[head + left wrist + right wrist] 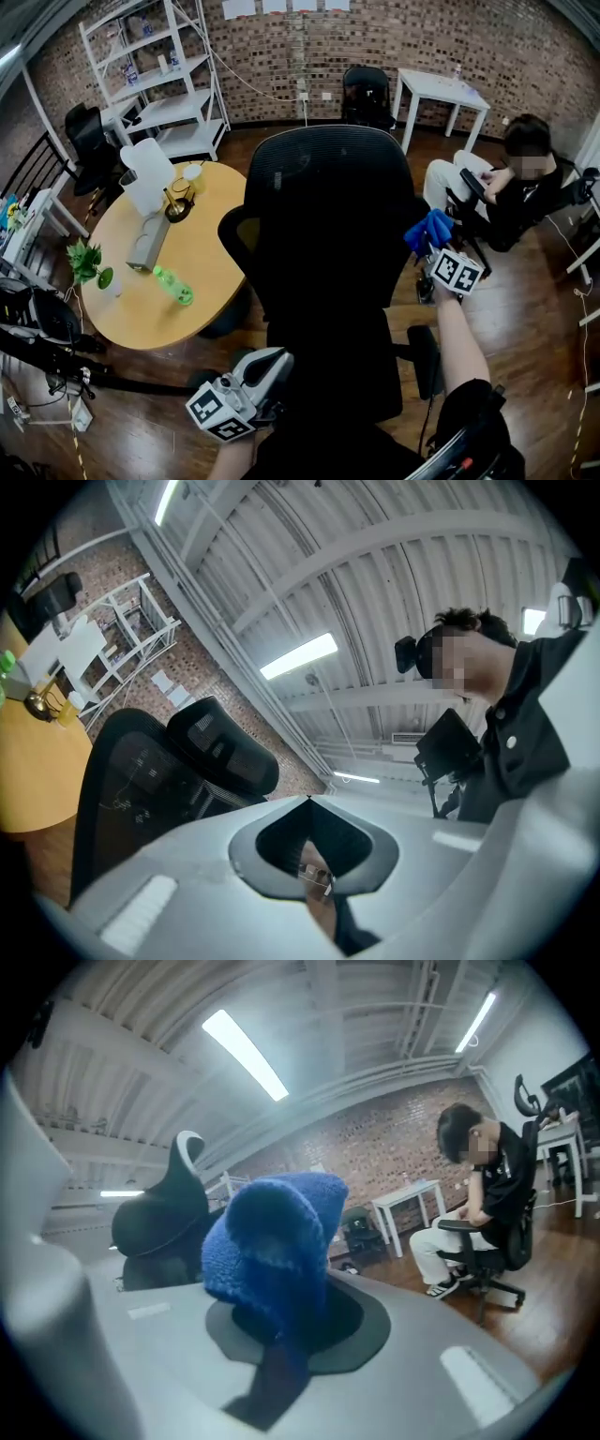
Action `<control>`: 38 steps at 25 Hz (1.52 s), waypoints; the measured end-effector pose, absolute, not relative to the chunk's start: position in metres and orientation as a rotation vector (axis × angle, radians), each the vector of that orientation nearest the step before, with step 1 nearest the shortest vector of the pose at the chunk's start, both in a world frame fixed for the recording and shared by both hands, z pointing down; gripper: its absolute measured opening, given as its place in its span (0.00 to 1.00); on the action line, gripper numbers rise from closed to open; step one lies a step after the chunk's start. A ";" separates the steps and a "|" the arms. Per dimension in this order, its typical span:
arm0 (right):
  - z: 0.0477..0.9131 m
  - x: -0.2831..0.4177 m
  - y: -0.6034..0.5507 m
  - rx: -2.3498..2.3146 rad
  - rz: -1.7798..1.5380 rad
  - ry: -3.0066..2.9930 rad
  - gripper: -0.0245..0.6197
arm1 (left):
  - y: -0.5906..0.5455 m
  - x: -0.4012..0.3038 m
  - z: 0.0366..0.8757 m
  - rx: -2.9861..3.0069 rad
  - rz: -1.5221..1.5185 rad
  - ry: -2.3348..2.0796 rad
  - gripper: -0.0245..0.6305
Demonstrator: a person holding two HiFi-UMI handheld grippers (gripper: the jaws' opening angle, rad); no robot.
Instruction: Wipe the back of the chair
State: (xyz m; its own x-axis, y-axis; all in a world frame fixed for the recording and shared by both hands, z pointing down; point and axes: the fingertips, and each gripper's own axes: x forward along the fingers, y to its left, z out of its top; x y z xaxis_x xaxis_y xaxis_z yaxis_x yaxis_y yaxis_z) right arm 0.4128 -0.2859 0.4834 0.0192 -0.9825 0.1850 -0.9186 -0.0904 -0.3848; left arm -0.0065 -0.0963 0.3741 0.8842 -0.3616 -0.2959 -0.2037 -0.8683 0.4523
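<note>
A black mesh office chair point(328, 234) stands in front of me with its back toward me. My right gripper point(428, 251) is just off the backrest's right edge, shut on a fluffy blue cloth point(428, 232). In the right gripper view the blue cloth point(272, 1237) bulges over the jaws of the right gripper point(281, 1274), and the chair's headrest point(164, 1208) shows behind it. My left gripper point(278, 362) hangs low at the left of the seat, a short way off the chair. In the left gripper view, the left gripper point(309, 803) has its jaws closed together with nothing in them, beside the chair point(141, 780).
A round wooden table point(150, 300) stands left of the chair with a white pitcher point(147, 175), a green bottle point(172, 284) and a plant point(84, 261). A person point(511, 187) sits at the right. White shelves point(159, 75), a white table point(441, 89) and another black chair point(366, 94) line the brick wall.
</note>
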 end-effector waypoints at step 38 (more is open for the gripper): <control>0.599 -0.047 -0.351 -1.690 -0.561 3.082 0.12 | -0.070 -0.186 0.387 2.523 -0.590 -0.935 0.04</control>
State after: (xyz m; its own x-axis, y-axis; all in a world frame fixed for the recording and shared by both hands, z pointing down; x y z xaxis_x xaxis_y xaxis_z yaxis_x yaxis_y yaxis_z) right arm -0.0472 -0.3515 0.5985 -0.4825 -0.7229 0.4946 -0.8509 0.5208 -0.0688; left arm -0.1862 -0.0696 0.3866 0.6895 -0.6799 -0.2496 -0.5182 -0.7038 0.4860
